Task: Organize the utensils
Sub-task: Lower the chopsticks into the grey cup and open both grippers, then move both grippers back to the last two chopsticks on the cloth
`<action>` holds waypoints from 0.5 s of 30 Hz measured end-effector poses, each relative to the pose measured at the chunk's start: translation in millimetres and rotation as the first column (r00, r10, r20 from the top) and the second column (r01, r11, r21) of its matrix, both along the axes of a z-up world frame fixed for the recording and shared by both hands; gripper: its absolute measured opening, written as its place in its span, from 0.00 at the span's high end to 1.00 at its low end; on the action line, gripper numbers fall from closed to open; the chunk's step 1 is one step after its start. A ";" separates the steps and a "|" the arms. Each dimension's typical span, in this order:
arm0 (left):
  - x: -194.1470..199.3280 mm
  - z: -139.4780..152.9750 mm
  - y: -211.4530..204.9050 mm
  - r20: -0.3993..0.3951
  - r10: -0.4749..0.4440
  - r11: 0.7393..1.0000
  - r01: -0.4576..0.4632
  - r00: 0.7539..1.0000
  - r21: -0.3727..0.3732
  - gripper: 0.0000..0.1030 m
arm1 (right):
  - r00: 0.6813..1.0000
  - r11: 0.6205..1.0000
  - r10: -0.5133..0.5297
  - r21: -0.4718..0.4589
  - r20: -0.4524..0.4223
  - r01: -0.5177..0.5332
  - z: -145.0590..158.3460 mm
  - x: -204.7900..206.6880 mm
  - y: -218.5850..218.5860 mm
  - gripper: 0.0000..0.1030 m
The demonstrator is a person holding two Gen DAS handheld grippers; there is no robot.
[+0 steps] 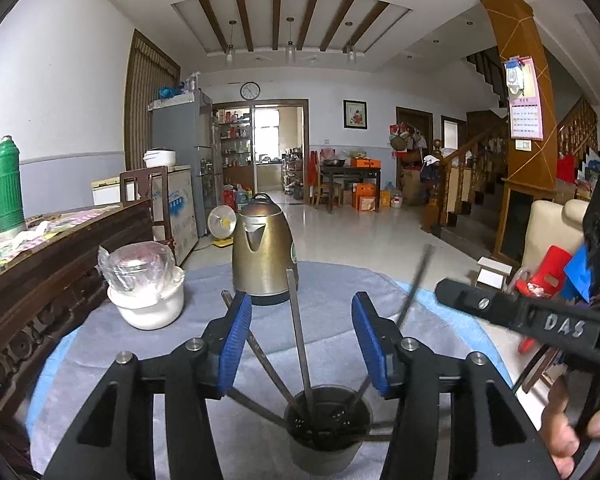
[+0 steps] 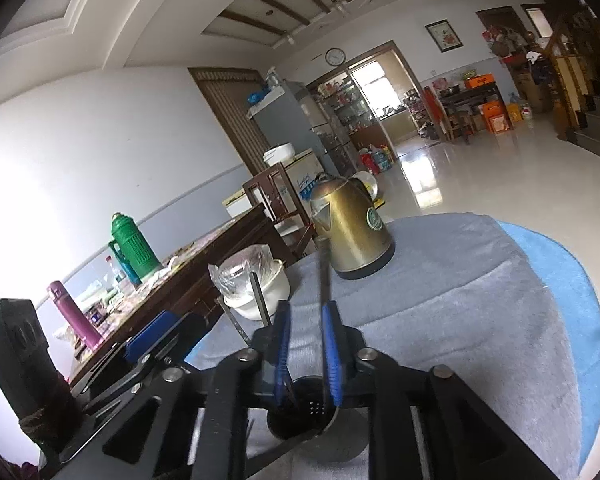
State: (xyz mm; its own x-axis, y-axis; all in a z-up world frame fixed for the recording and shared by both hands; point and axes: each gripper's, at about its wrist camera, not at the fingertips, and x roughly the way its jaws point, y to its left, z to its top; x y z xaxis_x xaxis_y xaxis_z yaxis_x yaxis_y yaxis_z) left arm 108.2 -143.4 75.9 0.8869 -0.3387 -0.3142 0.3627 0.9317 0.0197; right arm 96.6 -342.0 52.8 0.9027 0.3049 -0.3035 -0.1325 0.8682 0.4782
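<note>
Utensils (image 1: 300,332) stand handle-up in a dark perforated holder (image 1: 327,420) near the front edge of the desk (image 1: 340,280), which is covered with a grey cloth. Their long metal handles fan outward because the holder is wide and they lean on its rim.

Both grippers sit just above that holder. The left gripper (image 1: 298,344) has its jaws spread about halfway, one blue pad on each side of an upright handle and neither pad touching it, so nothing is held; I judge it has let go over the cup.

The right gripper (image 2: 306,354) has its jaws narrowly parted. A thin dark handle (image 2: 324,280) runs up along the inner face of the right-side pad, but whether that pad is pressing it or only beside it I cannot tell. The other pad stands clear.

A brass-coloured kettle (image 1: 262,252) and a white bowl (image 1: 148,304) holding a plastic-wrapped jar stand further back, well apart from the holder, leaving room to work.
</note>
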 end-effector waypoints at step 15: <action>-45.1 -4.0 75.8 -0.085 0.060 0.998 -0.057 0.995 0.031 0.29 | 0.987 0.991 -0.135 0.003 0.090 0.135 19.1 -94.9 -15.4 0.68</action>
State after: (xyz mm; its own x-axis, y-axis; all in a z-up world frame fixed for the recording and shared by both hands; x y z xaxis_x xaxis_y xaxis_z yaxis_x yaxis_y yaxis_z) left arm 63.2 -67.5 71.9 0.8742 -0.2767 -0.3991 0.3091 0.9509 0.0177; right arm 1.7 -357.5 71.9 0.9591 0.1779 -0.2203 -0.0564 0.8824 0.4671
